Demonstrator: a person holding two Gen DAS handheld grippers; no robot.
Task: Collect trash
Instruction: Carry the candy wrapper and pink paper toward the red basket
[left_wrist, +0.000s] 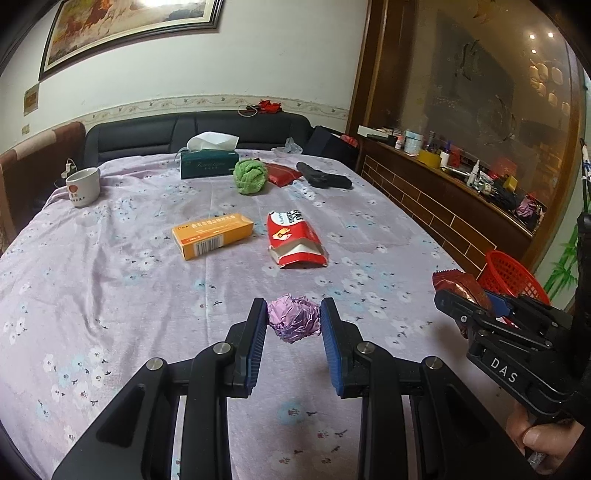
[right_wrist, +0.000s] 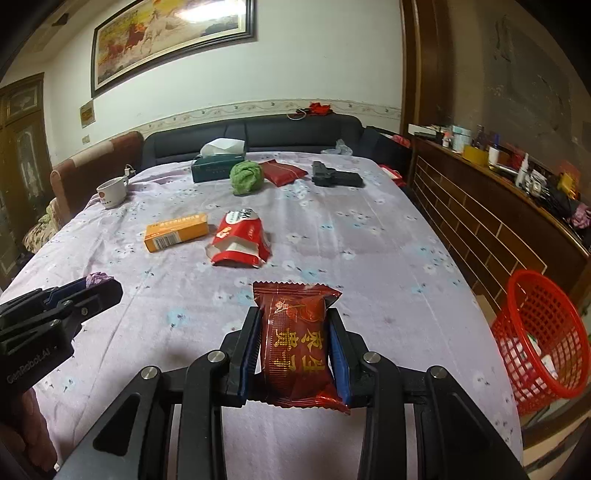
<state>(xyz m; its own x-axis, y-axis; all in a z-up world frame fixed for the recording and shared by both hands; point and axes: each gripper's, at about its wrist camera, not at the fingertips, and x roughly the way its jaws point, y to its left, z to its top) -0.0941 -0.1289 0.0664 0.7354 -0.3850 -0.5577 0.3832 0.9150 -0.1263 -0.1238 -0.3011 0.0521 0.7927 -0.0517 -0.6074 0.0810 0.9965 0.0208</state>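
Observation:
My left gripper (left_wrist: 293, 314) is shut on a crumpled purple foil ball (left_wrist: 293, 320), held above the flowered bedsheet (left_wrist: 110, 295). My right gripper (right_wrist: 293, 321) is shut on a dark red snack packet (right_wrist: 295, 339) with gold lettering. In the left wrist view the right gripper (left_wrist: 448, 295) shows at the right edge with that packet (left_wrist: 460, 286). In the right wrist view the left gripper (right_wrist: 107, 286) shows at the left with a bit of purple foil (right_wrist: 96, 277). A red mesh basket (right_wrist: 543, 339) stands on the floor beside the bed, to the right.
On the sheet lie a torn red-and-white wrapper (left_wrist: 295, 240), an orange box (left_wrist: 212, 236), a green cloth ball (left_wrist: 250, 176), a red pouch (left_wrist: 282, 173), a black object (left_wrist: 325, 177), a tissue box (left_wrist: 208, 160) and a white mug (left_wrist: 83, 186). A cluttered wooden ledge (right_wrist: 498, 192) runs along the right.

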